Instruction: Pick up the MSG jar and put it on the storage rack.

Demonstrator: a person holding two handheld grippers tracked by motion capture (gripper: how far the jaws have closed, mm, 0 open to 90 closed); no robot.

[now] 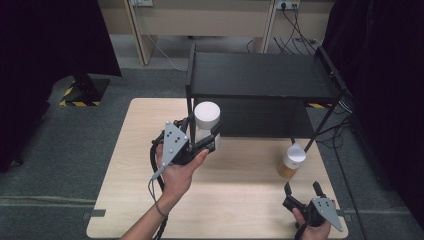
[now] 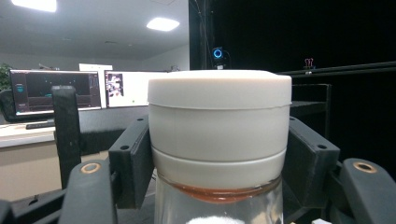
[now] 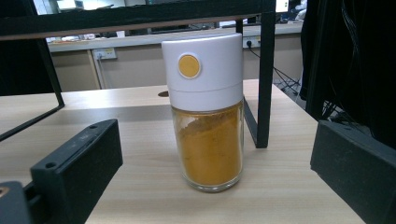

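at left, the left gripper (image 1: 212,140) clamps a white-capped jar (image 1: 207,120) just below its cap, held clear of the table (image 1: 125,165) in front of the black shelf (image 1: 260,75). the step in hand looks like shelving the jar; doing it well likely means keeping it upright and clearing the shelf post just beside the jaws. at right, the right gripper (image 1: 303,190) rests with jaws apart, the yellow spice jar (image 1: 292,161) standing just ahead of them beside a shelf leg. no brand or label is readable on either jar.
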